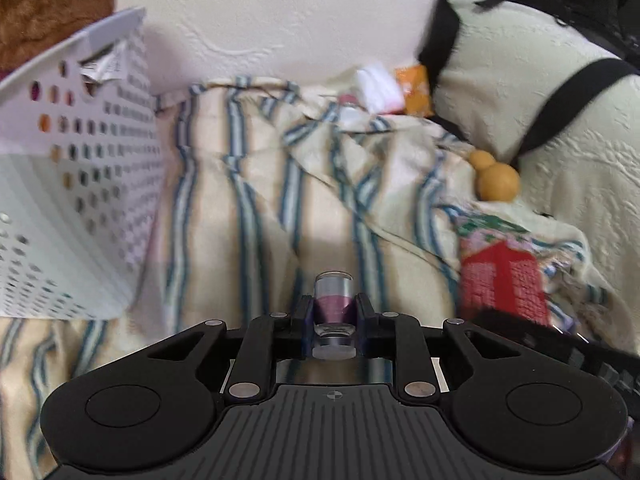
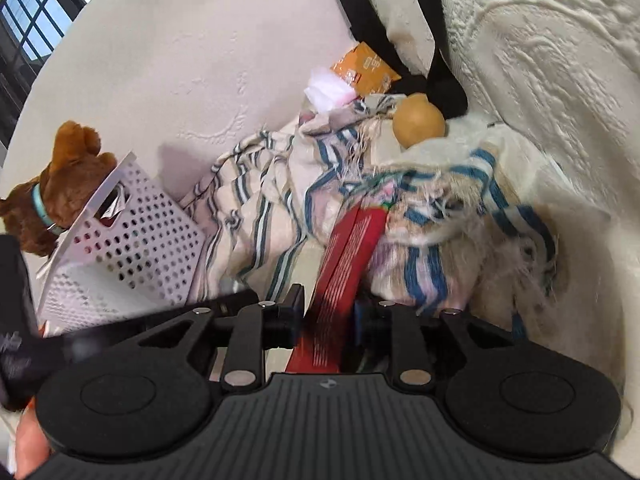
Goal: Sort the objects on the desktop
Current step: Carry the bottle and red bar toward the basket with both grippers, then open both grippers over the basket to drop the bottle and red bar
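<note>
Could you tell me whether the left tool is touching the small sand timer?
Touching. The left wrist view shows the left tool with its two fingers pressed against both sides of the sand timer, which sits clamped between them.

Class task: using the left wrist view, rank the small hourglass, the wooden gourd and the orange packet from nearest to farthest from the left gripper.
1. Hourglass: clamped in the left gripper itself.
2. Wooden gourd: right of centre, on the striped cloth's edge.
3. Orange packet: farthest, upper centre-right, by the black strap.
</note>
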`<state>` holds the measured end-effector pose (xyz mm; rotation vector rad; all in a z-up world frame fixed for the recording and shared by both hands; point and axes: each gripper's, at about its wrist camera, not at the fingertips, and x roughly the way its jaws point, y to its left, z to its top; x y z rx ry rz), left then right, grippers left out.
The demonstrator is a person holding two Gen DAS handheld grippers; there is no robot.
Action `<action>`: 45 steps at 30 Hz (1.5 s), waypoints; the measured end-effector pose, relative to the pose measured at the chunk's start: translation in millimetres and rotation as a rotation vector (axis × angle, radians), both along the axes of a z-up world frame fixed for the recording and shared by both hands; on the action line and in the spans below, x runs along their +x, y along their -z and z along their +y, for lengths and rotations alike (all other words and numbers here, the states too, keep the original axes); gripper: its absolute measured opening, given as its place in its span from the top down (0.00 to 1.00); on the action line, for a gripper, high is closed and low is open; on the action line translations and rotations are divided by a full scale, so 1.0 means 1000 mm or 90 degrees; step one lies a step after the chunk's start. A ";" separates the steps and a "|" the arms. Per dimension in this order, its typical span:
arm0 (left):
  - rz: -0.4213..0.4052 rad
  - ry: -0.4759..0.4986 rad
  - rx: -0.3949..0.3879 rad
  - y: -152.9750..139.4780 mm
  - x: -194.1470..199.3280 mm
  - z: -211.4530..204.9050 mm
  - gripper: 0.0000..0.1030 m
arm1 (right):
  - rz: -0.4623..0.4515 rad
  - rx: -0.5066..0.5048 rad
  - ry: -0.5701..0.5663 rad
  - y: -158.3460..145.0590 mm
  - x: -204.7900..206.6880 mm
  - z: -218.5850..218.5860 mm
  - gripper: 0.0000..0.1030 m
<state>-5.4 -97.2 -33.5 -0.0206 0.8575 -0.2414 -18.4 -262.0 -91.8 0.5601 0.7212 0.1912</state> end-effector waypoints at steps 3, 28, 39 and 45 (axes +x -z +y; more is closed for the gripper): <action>0.002 0.016 -0.005 -0.001 -0.006 -0.010 0.83 | -0.006 0.006 0.004 -0.002 0.004 0.004 0.82; -0.231 -0.151 0.059 -0.186 -0.042 0.168 0.82 | -0.262 0.082 -0.216 -0.145 0.027 0.176 0.87; -0.187 -0.191 0.072 -0.131 0.009 0.206 0.82 | -0.255 -0.033 -0.233 -0.114 0.076 0.227 0.87; -0.162 -0.203 0.077 -0.117 0.035 0.212 0.81 | -0.243 -0.066 -0.261 -0.106 0.092 0.233 0.74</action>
